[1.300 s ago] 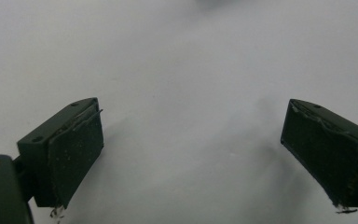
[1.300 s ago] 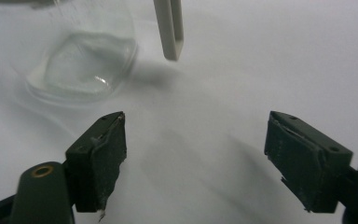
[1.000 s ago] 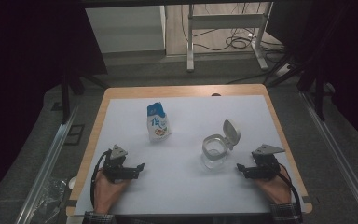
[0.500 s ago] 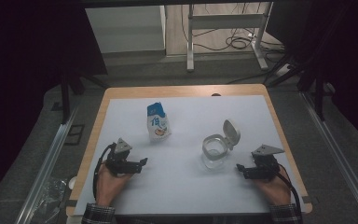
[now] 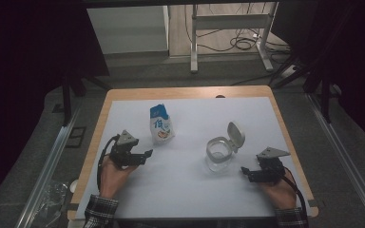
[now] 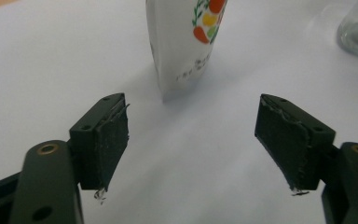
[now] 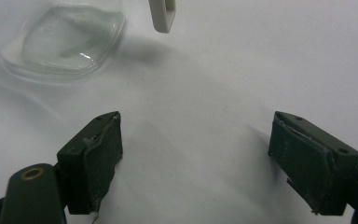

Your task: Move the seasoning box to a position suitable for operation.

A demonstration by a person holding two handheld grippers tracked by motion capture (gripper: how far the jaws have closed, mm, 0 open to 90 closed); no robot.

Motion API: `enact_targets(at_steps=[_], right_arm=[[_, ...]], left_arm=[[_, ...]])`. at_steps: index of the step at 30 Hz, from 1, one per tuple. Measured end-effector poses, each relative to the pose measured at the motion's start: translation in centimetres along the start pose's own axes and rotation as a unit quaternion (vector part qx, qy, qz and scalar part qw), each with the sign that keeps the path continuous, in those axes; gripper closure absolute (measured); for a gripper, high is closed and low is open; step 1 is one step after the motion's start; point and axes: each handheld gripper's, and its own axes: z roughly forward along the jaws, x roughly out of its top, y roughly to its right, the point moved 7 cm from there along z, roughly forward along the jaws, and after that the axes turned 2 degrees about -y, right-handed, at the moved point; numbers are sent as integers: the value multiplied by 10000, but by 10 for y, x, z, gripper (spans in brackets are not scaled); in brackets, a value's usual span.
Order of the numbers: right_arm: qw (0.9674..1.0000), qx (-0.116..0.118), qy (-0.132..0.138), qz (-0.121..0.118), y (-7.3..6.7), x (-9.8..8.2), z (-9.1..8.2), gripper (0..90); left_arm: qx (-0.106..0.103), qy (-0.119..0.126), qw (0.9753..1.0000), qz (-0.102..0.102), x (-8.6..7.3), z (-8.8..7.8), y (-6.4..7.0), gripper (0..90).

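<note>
The left gripper point(image 6: 191, 135) has just been closing its jaws, yet they stand apart with nothing between, aimed at the upright pouch point(image 6: 182, 42) just ahead. The right gripper point(image 7: 193, 158) gapes empty near the glass jar point(image 7: 65, 39).

Pouch point(image 5: 161, 126): blue characters and small print on front, none legible.
</note>
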Motion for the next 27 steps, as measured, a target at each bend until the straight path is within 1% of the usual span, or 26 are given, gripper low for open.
enact_targets(at_steps=[3,7,9,12,16,18,21,23,25,27], right_arm=[[10000,0,1,1,0,0,0,176],[10000,2,1,4,0,0,0,176],[10000,0,2,1,0,0,0,176],[10000,0,2,2,0,0,0,176],[10000,0,2,2,0,0,0,176],[10000,-1,3,2,0,0,0,176],[10000,0,3,3,0,0,0,176],[10000,0,3,3,0,0,0,176],[10000,-2,4,2,0,0,0,176],[10000,-2,5,2,0,0,0,176]], left_arm=[[-38,58,10000,23,6,0,-1,279],[-163,143,9998,-19,12,1,-4,303],[-192,186,9996,-29,16,1,-6,318],[-171,230,9996,14,22,1,-8,355],[-218,293,9993,9,29,1,-11,384],[-297,350,9989,-50,33,2,-12,401],[-480,421,9978,-153,39,3,-13,414],[-534,432,9975,-173,43,4,-14,426],[-546,459,9973,-182,47,4,-15,428],[-556,530,9969,-185,52,5,-16,435]])
